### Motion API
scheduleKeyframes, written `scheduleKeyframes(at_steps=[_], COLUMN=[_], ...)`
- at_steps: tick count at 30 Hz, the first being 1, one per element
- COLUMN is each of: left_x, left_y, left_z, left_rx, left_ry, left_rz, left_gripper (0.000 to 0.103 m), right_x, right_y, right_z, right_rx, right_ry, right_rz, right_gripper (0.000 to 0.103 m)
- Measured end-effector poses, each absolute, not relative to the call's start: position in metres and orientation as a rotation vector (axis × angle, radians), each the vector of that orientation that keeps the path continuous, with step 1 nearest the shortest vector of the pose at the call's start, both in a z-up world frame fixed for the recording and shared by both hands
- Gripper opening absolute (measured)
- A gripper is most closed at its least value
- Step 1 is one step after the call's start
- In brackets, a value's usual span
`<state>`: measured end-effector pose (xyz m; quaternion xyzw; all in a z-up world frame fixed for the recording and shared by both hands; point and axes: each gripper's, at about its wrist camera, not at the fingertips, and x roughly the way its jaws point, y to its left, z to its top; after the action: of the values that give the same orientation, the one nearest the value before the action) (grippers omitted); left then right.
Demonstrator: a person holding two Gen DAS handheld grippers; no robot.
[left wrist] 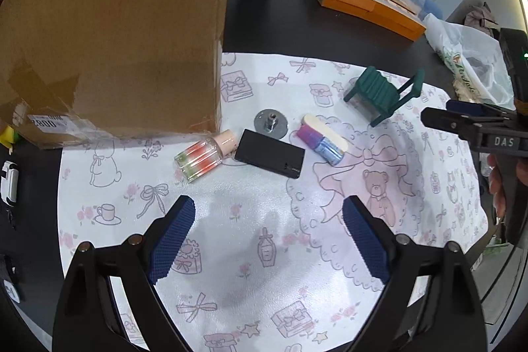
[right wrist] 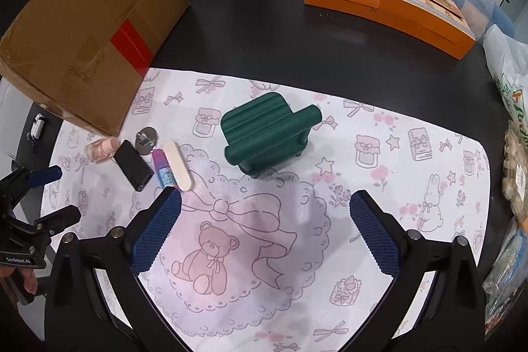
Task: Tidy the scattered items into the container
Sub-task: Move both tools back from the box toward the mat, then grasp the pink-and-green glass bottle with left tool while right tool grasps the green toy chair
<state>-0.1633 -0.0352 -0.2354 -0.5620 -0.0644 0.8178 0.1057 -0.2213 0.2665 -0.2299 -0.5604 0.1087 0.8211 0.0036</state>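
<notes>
Left gripper [left wrist: 269,240]: wide open, empty, above the patterned mat [left wrist: 250,220].
Right gripper [right wrist: 265,233]: wide open, empty, above the mat's bear drawing.
Cardboard box [left wrist: 112,22]: on the mat's far left corner.
Glass bottle [left wrist: 203,159], black case [left wrist: 270,153], metal disc [left wrist: 271,120], purple tube [left wrist: 318,142], nail file [left wrist: 326,129]: clustered beside the box.
Green toy chair [right wrist: 269,134]: tipped over, mid-mat.

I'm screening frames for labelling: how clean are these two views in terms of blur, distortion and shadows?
Left wrist view: cardboard box looms close and soft; small items stay sharp; left tool casts grey shadows on the mat. Right wrist view: strong fisheye bends the orange box; shadow beyond the right tool.
</notes>
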Motion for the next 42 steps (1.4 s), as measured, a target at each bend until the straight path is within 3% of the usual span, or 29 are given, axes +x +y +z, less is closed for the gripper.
scheduleKeyframes(at_steps=[4, 8, 19, 21, 24, 27, 30, 32, 42], left_x=[-0.166, -0.17, -0.182, -0.186, -0.192, -0.198, -0.199, -0.197, -0.184], left_y=[-0.041, -0.045, -0.048, -0.047, -0.044, -0.042, -0.041, -0.043, -0.044], left_z=[-0.248, -0.258, -0.273, -0.274, -0.278, -0.285, -0.291, -0.292, -0.275], left_rx=[-1.666, -1.675, -1.689, -1.682, -1.68, -1.687, -1.695, -1.698, -1.634], left_ry=[-0.217, -0.232, -0.204, -0.171, -0.128, -0.112, -0.127, -0.161, -0.25], left_rz=[2.407, 2.401, 2.413, 2.434, 2.44, 2.417, 2.393, 2.378, 2.359], left_gripper=[0.09, 0.09, 0.062, 0.052, 0.036, 0.033, 0.011, 0.004, 0.0], right_x=[-0.222, -0.224, -0.239, -0.241, -0.24, -0.238, -0.235, -0.233, -0.226], right_y=[0.266, 0.261, 0.244, 0.244, 0.245, 0.244, 0.244, 0.245, 0.246], right_z=[-0.237, -0.241, -0.25, -0.251, -0.252, -0.251, -0.25, -0.25, -0.234], right_rx=[-1.744, -1.756, -1.773, -1.774, -1.778, -1.777, -1.772, -1.773, -1.729], right_ry=[0.413, 0.447, 0.353, 0.345, 0.338, 0.296, 0.28, 0.29, 0.284], right_rz=[2.597, 2.625, 2.65, 2.646, 2.647, 2.654, 2.656, 2.66, 2.689], right_gripper=[0.093, 0.074, 0.023, 0.009, 0.007, 0.006, 0.003, 0.001, 0.0])
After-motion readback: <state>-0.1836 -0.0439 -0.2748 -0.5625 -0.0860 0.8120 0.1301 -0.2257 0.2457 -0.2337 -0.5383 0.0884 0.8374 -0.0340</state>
